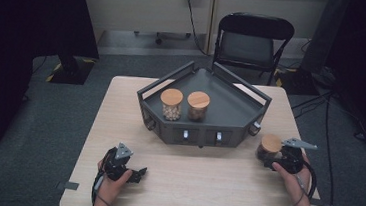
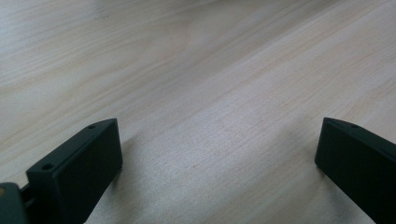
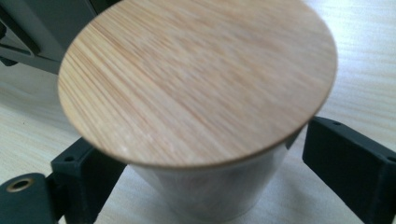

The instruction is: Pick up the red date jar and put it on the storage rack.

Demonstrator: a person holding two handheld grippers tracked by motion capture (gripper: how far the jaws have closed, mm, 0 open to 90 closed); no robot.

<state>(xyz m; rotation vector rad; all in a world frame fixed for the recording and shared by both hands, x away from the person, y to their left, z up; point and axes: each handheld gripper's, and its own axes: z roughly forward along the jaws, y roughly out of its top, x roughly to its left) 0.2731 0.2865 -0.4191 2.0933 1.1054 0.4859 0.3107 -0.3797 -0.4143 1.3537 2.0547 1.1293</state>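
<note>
Right tool (image 1: 277, 156) sits at the right side of the tabletop (image 1: 204, 185), just off the right front corner of the dark tray (image 1: 230, 109). A glass jar with a round bamboo lid (image 1: 269, 146) stands upright on the tabletop between its jaws. In the right gripper view the jar (image 3: 201, 112) sits deep between the two black jaws, one on each side of the glass body below the lid. The left jaw lies against the glass or very near it; the right jaw stands a little clear, with a strip of tabletop showing between it and the jar. Jaws are partly drawn in around the jar, not yet pinching it. The jar is not lifted; its base is hidden by the lid.

Left tool (image 1: 134, 173) rests low at the left front of the tabletop, well apart from the tray. In the left gripper view its jaws are spread wide, with bare wood grain between them and nothing held.

Two more lidded jars stand side by side in the tray: the left one (image 1: 171, 103) holds pale contents, the right one (image 1: 198, 105) darker contents. A black folding chair (image 1: 253, 39) stands beyond the tabletop.
</note>
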